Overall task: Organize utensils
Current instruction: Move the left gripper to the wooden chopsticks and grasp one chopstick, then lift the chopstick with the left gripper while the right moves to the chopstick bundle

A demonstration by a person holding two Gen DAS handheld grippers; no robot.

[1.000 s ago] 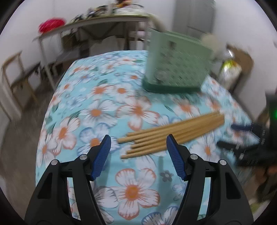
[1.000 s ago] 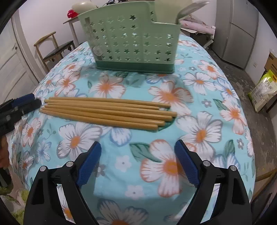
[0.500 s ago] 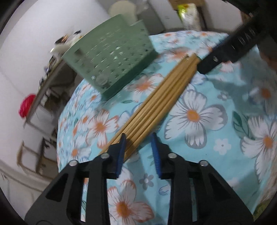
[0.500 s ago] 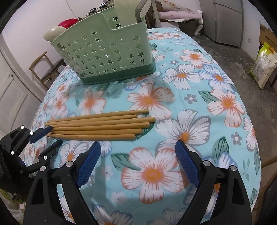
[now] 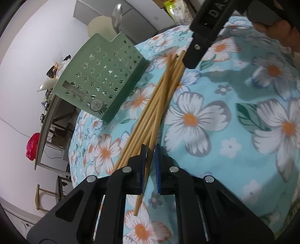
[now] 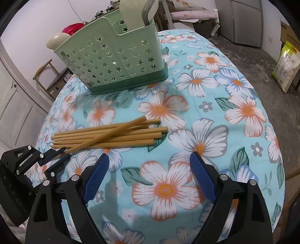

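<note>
My left hand-held gripper [image 5: 150,150] has just been closing, and now its two blue pads [image 5: 144,165] pinch one wooden chopstick [image 5: 144,180] near its thin end. That chopstick [image 6: 106,134] is tilted and lies across the other chopsticks [image 6: 120,138], with its far end resting on top of them. The other chopsticks lie side by side in a little pile on the table [image 6: 206,105], which has a blue cloth with big white and orange flowers on it. From the right wrist camera I see my left hand-held gripper [image 6: 61,153] at the left end of the pile, with the thin tip of the tilted chopstick between its jaws. My right hand-held gripper [image 6: 150,172] is wide open and holds nothing; it hangs over the cloth just in front of the pile, with a big flower between its blue fingers [image 6: 95,176]. In the left wrist camera one black arm of my right hand-held gripper [image 5: 204,35] shows at the far end of the chopsticks. The green holder [image 6: 114,62] with star-shaped holes stands behind the pile, a little way off from it. A pale spoon handle [image 6: 131,16] sticks up out of the holder. A yellow and green bag [image 6: 286,65] stands on the floor to the right of the table
</note>
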